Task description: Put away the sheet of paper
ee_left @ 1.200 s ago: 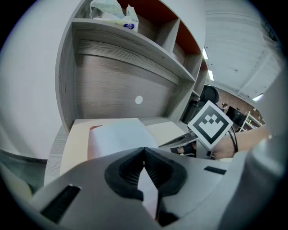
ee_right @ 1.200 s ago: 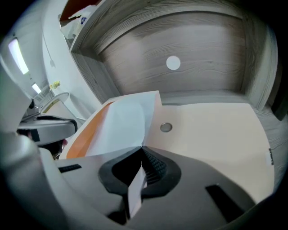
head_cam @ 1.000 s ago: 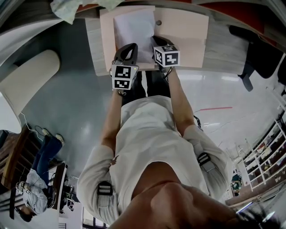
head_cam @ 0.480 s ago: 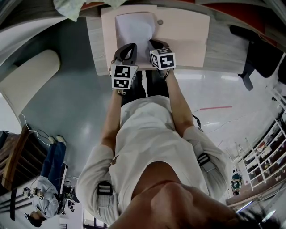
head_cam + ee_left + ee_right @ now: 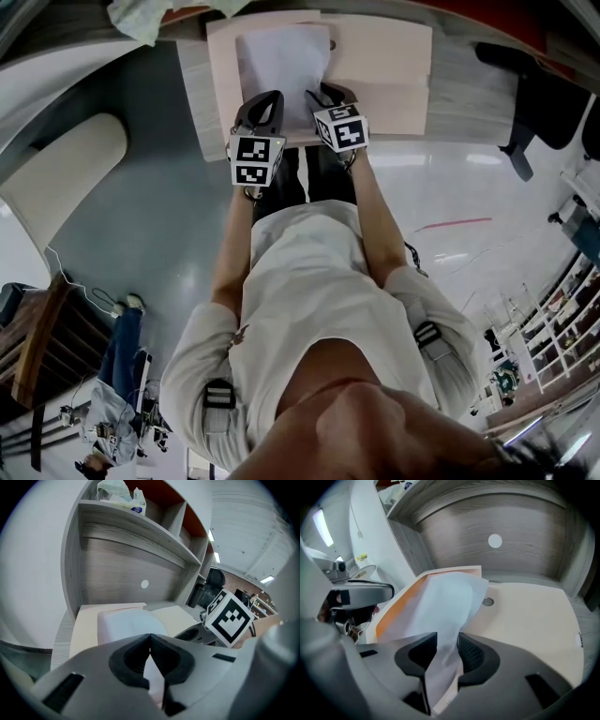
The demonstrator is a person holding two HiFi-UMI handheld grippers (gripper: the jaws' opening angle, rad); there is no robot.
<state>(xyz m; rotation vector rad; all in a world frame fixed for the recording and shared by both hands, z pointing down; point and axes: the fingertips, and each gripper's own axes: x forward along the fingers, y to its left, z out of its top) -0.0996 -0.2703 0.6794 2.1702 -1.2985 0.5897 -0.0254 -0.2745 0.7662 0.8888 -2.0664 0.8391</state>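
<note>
A white sheet of paper (image 5: 281, 58) lies on the left half of an open peach folder (image 5: 384, 66) on a grey desk. My left gripper (image 5: 265, 98) holds the sheet's near edge, its jaws shut on the paper (image 5: 126, 623). In the left gripper view the left gripper (image 5: 150, 641) pinches a sliver of the sheet. My right gripper (image 5: 328, 94) is just to the right on the same edge. Its jaws (image 5: 447, 651) are opening, and the paper (image 5: 440, 606) hangs loosely between the separated pads. An orange inner edge of the folder (image 5: 525, 616) shows under the sheet.
A wood-grain back panel with a round grommet (image 5: 495, 540) rises behind the desk, with shelves above holding a plastic bag (image 5: 141, 19). A black office chair (image 5: 534, 103) stands at the right, a cream rounded seat (image 5: 56, 178) at the left. Another person (image 5: 112, 412) is at lower left.
The right gripper's jaws have parted from a pinch on the sheet. The paper, bulged upward half a second ago, now lies flatter on the folder. The left gripper has kept its grip.
</note>
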